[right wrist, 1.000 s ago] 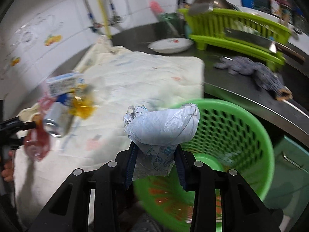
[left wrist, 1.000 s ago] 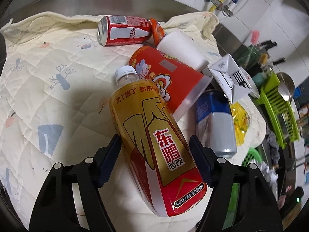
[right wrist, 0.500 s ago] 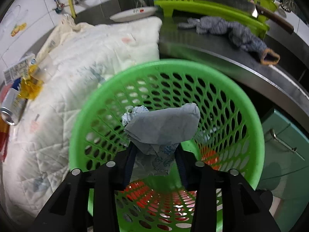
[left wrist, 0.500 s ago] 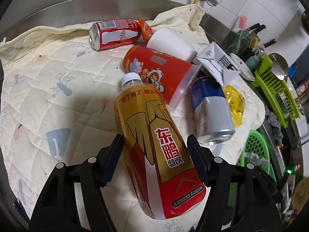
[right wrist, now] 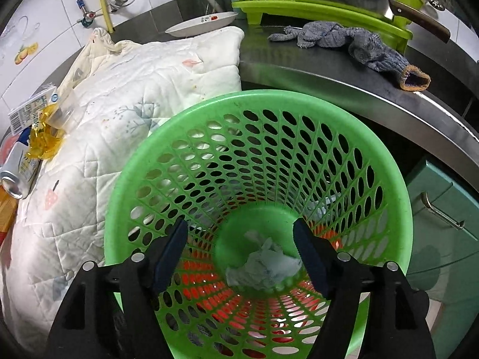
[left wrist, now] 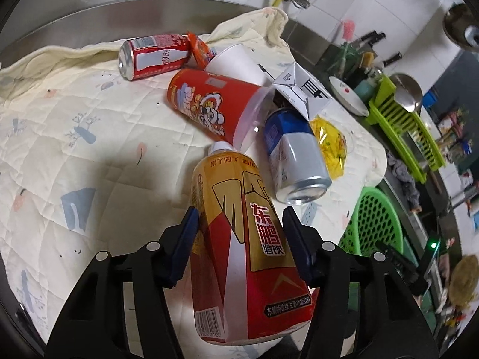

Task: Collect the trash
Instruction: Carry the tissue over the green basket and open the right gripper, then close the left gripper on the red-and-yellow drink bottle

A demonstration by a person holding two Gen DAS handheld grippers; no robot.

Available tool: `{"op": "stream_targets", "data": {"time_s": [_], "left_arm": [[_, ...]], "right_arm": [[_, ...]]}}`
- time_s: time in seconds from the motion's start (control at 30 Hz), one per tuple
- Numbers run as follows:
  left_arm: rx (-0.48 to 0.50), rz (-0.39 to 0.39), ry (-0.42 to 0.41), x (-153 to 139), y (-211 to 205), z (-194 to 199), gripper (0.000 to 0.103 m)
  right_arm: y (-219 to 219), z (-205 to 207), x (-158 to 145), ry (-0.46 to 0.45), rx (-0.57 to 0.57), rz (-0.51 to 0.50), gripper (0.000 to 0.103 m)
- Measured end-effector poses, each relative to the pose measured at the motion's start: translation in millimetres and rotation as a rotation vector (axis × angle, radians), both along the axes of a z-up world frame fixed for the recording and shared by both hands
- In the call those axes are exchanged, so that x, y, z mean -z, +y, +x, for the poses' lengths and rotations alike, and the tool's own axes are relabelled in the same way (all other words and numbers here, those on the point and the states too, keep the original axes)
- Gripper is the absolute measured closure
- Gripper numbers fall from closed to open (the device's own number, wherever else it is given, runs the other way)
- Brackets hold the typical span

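A yellow and red drink bottle (left wrist: 254, 269) lies lengthwise between the fingers of my left gripper (left wrist: 241, 221). Its jaws are closing and both pads sit against the bottle's sides. Behind it on the quilted cloth (left wrist: 74, 119) lie a red cup (left wrist: 209, 104), a red cola can (left wrist: 152, 56), a white cup (left wrist: 236, 65), a blue and silver can (left wrist: 296, 161), a white carton (left wrist: 302, 89) and a yellow wrapper (left wrist: 329, 146). My right gripper (right wrist: 239, 233) hangs over the green basket (right wrist: 257, 97), its jaws opening with nothing between them. A crumpled paper (right wrist: 263, 269) lies on the basket's bottom.
The basket stands below the steel counter's edge (right wrist: 329, 80), beside the cloth's right end. On the counter are a grey rag (right wrist: 344, 39), a plate (right wrist: 203, 24) and a green dish rack (right wrist: 329, 0) with a cleaver (right wrist: 359, 3). A teal cabinet (right wrist: 443, 209) is at the right.
The right gripper sank over the basket, opened and let go of the crumpled paper, which fell to the bottom. The left jaws narrowed onto the bottle, and the view shifted toward the basket.
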State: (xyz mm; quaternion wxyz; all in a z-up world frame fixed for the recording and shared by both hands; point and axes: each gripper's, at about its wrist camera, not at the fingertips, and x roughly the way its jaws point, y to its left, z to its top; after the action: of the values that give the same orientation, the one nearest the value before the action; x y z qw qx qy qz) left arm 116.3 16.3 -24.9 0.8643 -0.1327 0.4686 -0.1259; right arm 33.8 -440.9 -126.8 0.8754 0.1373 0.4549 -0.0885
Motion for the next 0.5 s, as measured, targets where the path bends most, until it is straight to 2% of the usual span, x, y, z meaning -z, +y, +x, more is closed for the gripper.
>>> {"op": "stream_targets", "data": {"time_s": [0.2,0.27,0.33,0.5], "left_arm": [[0.053,0.099,0.032,4,-11,3,0.043],[0.055,0.140,0.047,7,-16,7,0.033],[0.055,0.163,0.055,10,-20,9,0.028],[0.042,0.200,0.083,17,-25,18,0.028]], "right_arm": [[7,-2,-8,-0.019,-0.011,0.006,0.030],[10,-2,-10,-0.026,-0.018,0.005,0.030],[11,-1,-11,-0.031,-0.022,0.005,0.029],[13,-5,-14,-0.039,-0.023,0.012,0.029]]}}
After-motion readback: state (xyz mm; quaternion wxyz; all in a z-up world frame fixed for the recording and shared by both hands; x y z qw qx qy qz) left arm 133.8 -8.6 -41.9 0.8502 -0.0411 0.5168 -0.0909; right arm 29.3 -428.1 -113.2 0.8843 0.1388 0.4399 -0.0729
